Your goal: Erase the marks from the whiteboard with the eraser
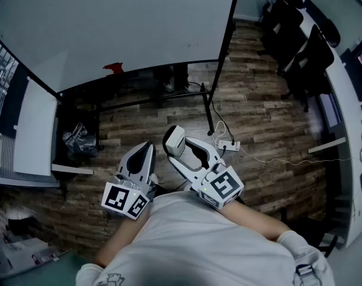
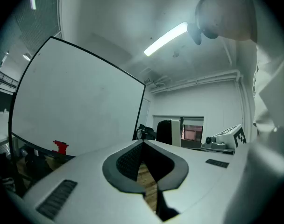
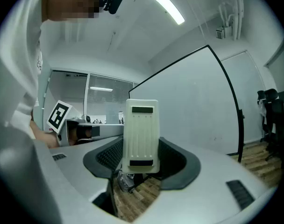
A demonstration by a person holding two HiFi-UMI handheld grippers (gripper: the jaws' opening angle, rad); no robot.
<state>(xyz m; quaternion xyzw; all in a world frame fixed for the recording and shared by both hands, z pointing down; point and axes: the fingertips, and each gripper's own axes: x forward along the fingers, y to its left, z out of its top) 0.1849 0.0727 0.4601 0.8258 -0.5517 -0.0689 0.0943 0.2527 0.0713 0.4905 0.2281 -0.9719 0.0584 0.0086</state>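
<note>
**Eraser in hand, board well off: where the grip could slip**

Head view: the right tongs [image 1: 182, 155] are clamped on the pale eraser [image 1: 173, 139], held low above the wooden floor [image 1: 270, 124] and well apart from the whiteboard [image 1: 121, 22]. The left tongs [image 1: 146, 148] hang just beside them, carrying nothing. A power strip [image 1: 228, 145] and its cable lie on the floor near the board's black stand [image 1: 209, 109]. Stepping closer could catch a foot on that cable. I can make out no clear marks on the board from here.

Left gripper view: the jaws are pressed together, with only floor showing behind the gap. The board fills the left side. On the ledge [image 2: 37, 146] below it sits a small red thing [image 2: 60, 146], and a low sweep near that edge might knock it off.

Right gripper view: the jaws pinch the eraser at its lower end, and most of its length stands upright above them. In my judgement that is the main risk. Pressing the free end against the board would lever it in the pads, so it could tilt or slide out. The board rests on a light stand, so a hard push might also shift it.

Containers: no view shows a bin, box or tray with contents I can read. The ledge with the red thing is the nearest to one.
</note>
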